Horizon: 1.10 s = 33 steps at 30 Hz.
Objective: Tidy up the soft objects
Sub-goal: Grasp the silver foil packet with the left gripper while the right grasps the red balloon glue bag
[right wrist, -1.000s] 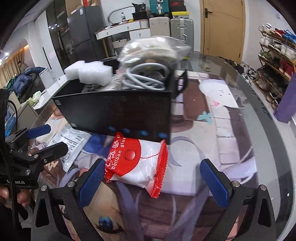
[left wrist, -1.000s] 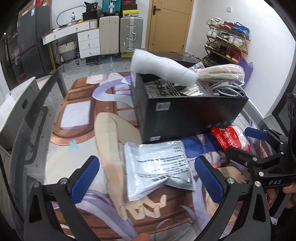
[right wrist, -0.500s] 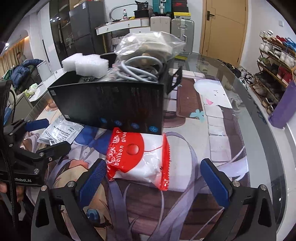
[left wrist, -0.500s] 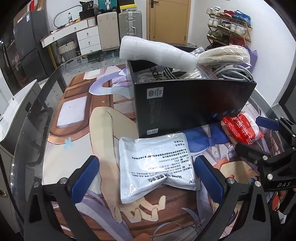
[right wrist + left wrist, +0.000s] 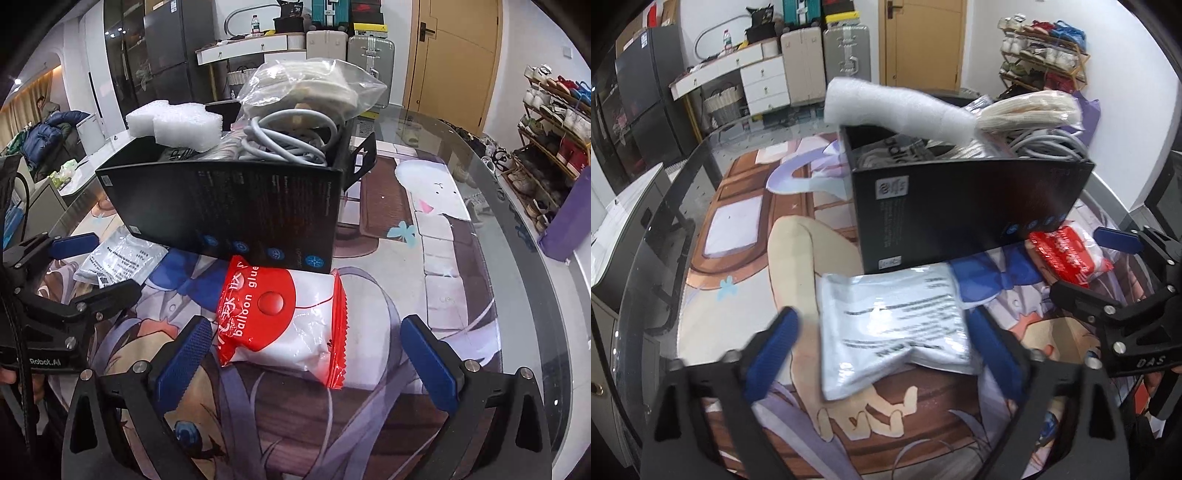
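A silver foil pouch [image 5: 892,325] lies on the table in front of a black box [image 5: 960,206]. My left gripper [image 5: 886,354] is open, its blue pads on either side of the pouch. A red and white "balloon glue" packet [image 5: 284,317] lies against the box's long side [image 5: 229,210]. My right gripper [image 5: 306,354] is open around the packet. The box holds white foam [image 5: 177,123], a grey cable [image 5: 291,140] and a clear bag of cloth [image 5: 310,88]. The pouch also shows in the right wrist view [image 5: 122,258], the packet in the left wrist view [image 5: 1067,254].
The round glass table [image 5: 517,229] has a printed cartoon mat under the glass. The other gripper shows at the edge of each view [image 5: 1126,306] [image 5: 55,295]. A shoe rack [image 5: 554,122], suitcases [image 5: 827,62] and a door stand beyond the table.
Both grippers have moved forward and lower. The pouch and the packet now lie between their open pads. The box and its contents have not moved.
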{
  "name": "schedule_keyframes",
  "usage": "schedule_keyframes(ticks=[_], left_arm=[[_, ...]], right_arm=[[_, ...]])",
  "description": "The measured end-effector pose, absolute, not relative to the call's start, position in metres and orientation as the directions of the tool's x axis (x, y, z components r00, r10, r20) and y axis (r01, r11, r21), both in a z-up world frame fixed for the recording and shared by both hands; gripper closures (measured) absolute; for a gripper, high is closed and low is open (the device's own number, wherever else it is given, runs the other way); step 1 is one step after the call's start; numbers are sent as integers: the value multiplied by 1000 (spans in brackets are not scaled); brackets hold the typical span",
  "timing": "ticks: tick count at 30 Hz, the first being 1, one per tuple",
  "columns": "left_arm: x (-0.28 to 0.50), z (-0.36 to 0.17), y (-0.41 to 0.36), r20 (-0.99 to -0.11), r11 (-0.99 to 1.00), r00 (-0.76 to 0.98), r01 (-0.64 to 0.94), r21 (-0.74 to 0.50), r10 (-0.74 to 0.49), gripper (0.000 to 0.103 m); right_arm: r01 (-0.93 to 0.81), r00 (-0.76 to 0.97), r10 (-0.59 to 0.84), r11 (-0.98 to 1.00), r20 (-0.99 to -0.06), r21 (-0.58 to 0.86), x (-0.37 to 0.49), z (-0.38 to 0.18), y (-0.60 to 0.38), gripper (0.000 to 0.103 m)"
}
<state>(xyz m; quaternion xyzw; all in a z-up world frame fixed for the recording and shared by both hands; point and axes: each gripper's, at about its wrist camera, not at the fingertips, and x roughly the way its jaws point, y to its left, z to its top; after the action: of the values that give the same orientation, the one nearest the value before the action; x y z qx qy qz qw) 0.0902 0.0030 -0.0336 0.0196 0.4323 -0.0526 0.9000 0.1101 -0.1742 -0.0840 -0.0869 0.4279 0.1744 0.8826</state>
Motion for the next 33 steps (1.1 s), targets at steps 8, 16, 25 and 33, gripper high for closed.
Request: schedule_keyframes(ticks=[8,16,25,33], left_arm=[[80,-28,-1,-764,990,638,138,-14,-99,48],[78,-21,2,-754,989,646,145,-32,-120,52],[73,-14,10,-739,991,663,129,-42,-118,53],[69,-8,15,-726,992,677,117,-57,-121,53]], right_arm=[[-382,575,233,924,-784,-5,109,-85,-175,1],[-382,575,233,924,-784,-5,109,-85,-175,1],[-388,576,241,922,-781,-1,106,-85,-174,1],[-392,574,255,920,-778,12,102,-82,-171,1]])
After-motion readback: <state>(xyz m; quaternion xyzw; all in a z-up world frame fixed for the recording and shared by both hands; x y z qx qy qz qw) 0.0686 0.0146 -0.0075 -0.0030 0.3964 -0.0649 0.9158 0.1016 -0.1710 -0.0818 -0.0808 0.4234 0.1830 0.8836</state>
